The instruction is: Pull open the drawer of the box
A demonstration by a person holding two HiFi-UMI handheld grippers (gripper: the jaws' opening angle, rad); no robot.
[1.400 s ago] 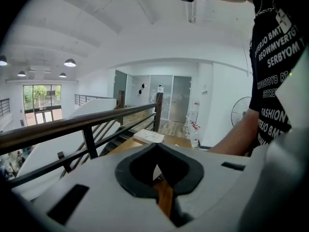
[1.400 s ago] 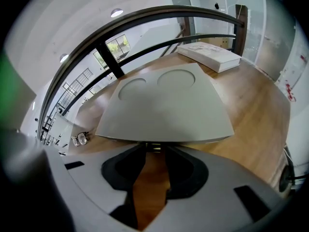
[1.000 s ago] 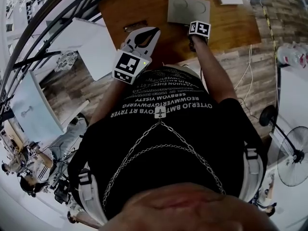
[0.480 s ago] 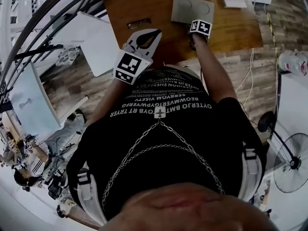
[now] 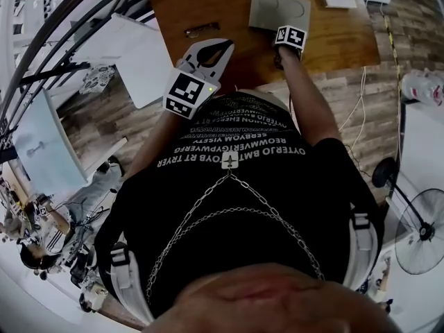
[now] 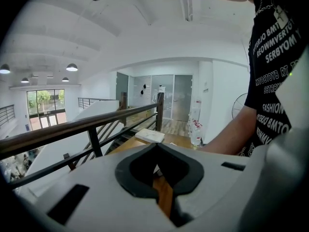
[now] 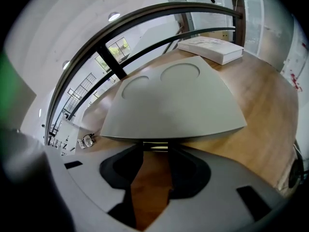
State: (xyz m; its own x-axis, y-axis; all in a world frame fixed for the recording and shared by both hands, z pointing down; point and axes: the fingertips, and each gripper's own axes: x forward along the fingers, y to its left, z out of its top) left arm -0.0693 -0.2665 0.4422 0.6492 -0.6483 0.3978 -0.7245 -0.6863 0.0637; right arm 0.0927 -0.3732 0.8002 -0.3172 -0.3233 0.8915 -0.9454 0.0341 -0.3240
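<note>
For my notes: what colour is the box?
The box is pale grey, clearest in the right gripper view.

Wooden table (image 5: pixel 347 44) on plank floor (image 5: pixel 340 99), bounded by dark railing (image 6: pixel 96 125); white walls, pendant lamps (image 6: pixel 71 67), distant window (image 6: pixel 46 103), standing fan (image 5: pixel 420 236).

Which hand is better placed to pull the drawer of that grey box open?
Right. The right tongs, just closing, straddle the drawer handle at the front of the box. The left tongs hang shut, away from the box.
</note>
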